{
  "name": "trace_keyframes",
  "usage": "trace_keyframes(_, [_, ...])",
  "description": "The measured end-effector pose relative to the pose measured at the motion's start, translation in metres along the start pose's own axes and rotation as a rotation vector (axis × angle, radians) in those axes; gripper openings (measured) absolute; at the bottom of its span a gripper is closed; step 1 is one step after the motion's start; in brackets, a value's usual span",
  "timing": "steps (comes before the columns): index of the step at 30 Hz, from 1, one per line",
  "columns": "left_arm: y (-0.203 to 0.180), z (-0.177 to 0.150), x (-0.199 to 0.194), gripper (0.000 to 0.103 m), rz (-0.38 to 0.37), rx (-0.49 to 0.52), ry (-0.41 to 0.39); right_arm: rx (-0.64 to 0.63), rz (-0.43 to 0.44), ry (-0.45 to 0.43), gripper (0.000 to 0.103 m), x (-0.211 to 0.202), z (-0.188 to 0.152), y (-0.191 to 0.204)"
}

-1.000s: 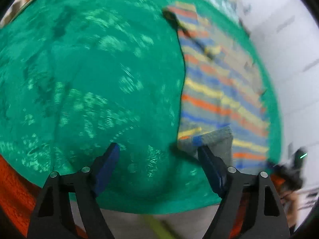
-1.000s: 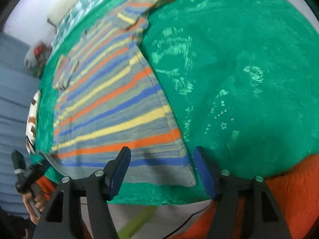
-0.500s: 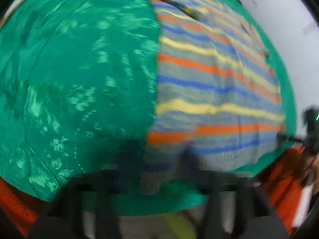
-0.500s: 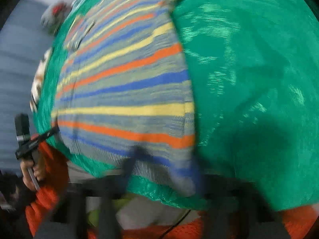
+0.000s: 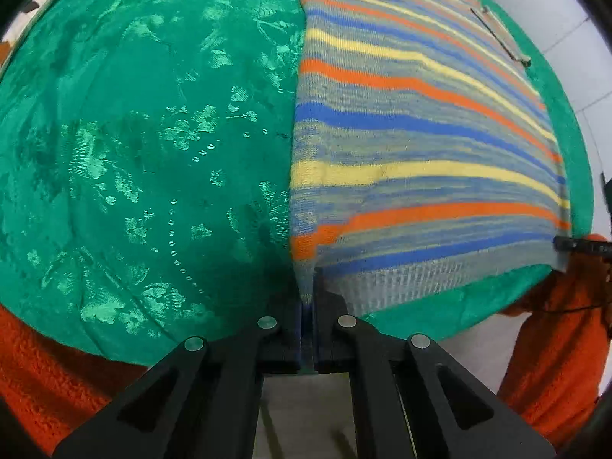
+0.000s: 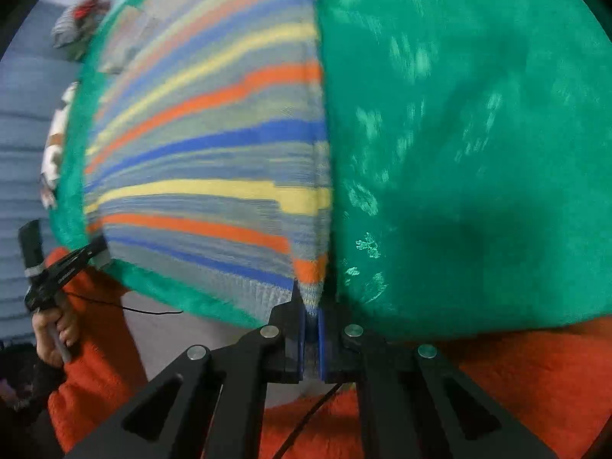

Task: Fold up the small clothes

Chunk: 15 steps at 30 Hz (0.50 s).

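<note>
Down at the near edge of the green floral-patterned cloth (image 5: 153, 153) lies the striped knit sweater in grey, orange, blue and yellow (image 5: 420, 145), spread flat and running away toward the far side. Left gripper (image 5: 306, 306) is clamped tight on the sweater's near left hem corner, ribbed fabric pinched up between its blue pads! Over in the right wrist view, the right gripper (image 6: 310, 306) is clenched on the near right hem corner of that same sweater (image 6: 210, 153), knit bunched between its pads too. Both corners are lifted slightly into little peaks, the rest of the garment resting on the green cloth (image 6: 459, 153). An orange fuzzy sleeve (image 5: 554, 344) shows at the near right, and in the right wrist view a hand (image 6: 53, 329) grips the other tool's handle at far left.
</note>
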<state>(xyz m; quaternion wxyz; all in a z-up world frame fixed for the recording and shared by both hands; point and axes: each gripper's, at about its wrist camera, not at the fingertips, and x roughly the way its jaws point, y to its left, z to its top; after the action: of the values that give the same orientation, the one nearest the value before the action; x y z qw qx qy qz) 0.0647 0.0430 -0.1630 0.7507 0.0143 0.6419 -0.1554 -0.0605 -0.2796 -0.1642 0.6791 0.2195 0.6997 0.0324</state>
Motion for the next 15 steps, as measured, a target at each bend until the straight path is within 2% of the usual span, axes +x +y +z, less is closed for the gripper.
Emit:
trace_keyframes(3, [-0.004, -0.008, -0.026, 0.001, -0.009, 0.008, -0.047, 0.000, -0.002, -0.014, 0.004, -0.010, -0.004, 0.004])
trace_keyframes(5, [-0.006, -0.014, -0.029, 0.001, 0.008, 0.030, -0.062, -0.014, 0.000, -0.020, 0.004, -0.020, -0.009, 0.014])
trace_keyframes(9, [-0.018, -0.001, 0.018, 0.002, 0.078, 0.049, -0.004, 0.003, -0.052, -0.001, 0.005, -0.008, -0.006, 0.007])
trace_keyframes(11, [-0.026, 0.006, 0.023, 0.008, 0.121, 0.071, -0.006, 0.002, -0.069, -0.006, 0.005, 0.003, 0.001, 0.010])
trace_keyframes(12, [-0.029, 0.006, 0.019, 0.014, 0.133, 0.081, -0.016, -0.004, -0.067, -0.011, 0.008, 0.002, 0.003, 0.014])
trace_keyframes(13, [-0.031, 0.006, 0.012, 0.041, 0.146, 0.090, -0.033, -0.015, -0.066, -0.010, 0.019, 0.000, 0.004, 0.016])
trace_keyframes(14, [-0.031, 0.004, 0.007, 0.059, 0.162, 0.093, -0.042, -0.033, -0.063, -0.008, 0.027, -0.008, 0.003, 0.016])
trace_keyframes(15, [-0.028, 0.001, -0.006, 0.079, 0.197, 0.080, -0.081, -0.049, -0.074, -0.017, 0.044, -0.018, 0.001, 0.016])
